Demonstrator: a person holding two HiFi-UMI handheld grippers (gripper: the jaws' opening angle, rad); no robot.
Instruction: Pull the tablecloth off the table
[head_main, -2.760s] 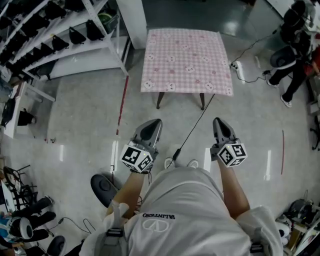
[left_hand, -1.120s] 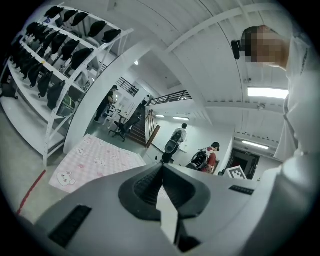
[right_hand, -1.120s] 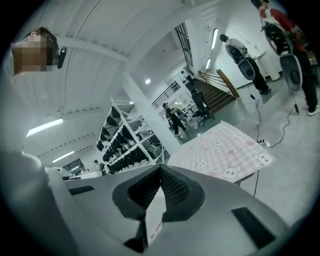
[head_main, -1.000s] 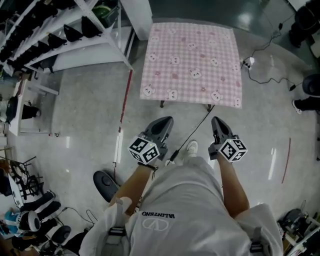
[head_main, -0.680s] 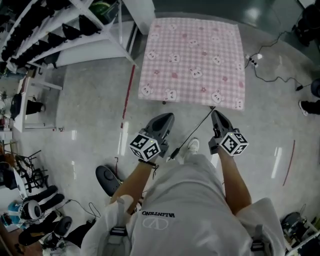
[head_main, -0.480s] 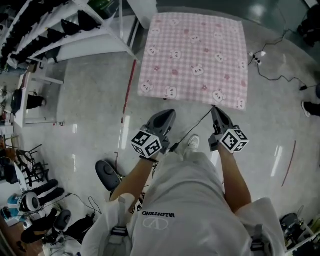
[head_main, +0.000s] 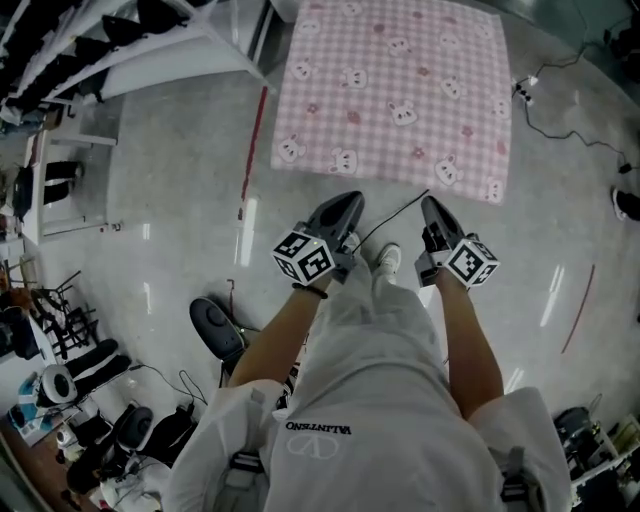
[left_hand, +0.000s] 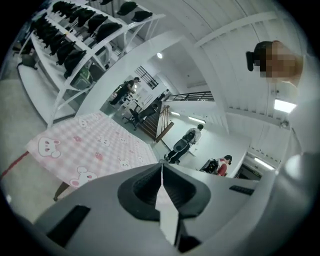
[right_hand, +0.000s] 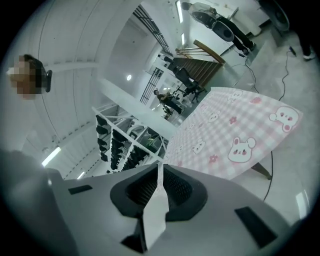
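The pink checked tablecloth (head_main: 392, 95) with bunny prints covers a small table at the top of the head view, and it lies flat. My left gripper (head_main: 349, 203) is held just short of the cloth's near edge, with its jaws pressed together on nothing. My right gripper (head_main: 432, 207) hovers level with it, also shut and empty. In the left gripper view the tablecloth (left_hand: 85, 149) sits ahead and to the left of my left gripper (left_hand: 161, 165). In the right gripper view the tablecloth (right_hand: 235, 134) spreads ahead and to the right of my right gripper (right_hand: 160, 165). A table leg (right_hand: 260, 172) shows below the cloth.
A white shelving rack (head_main: 120, 40) with dark items stands to the left of the table. A black cable (head_main: 396, 214) runs over the floor under the grippers, and a power strip (head_main: 524, 90) lies at the right. A red floor line (head_main: 251, 150) and a black round base (head_main: 214, 326) are at the left. People (left_hand: 182, 144) stand far off.
The person has walked towards the table, so both grippers are now close to the cloth's near edge. Both grippers stay shut and empty.
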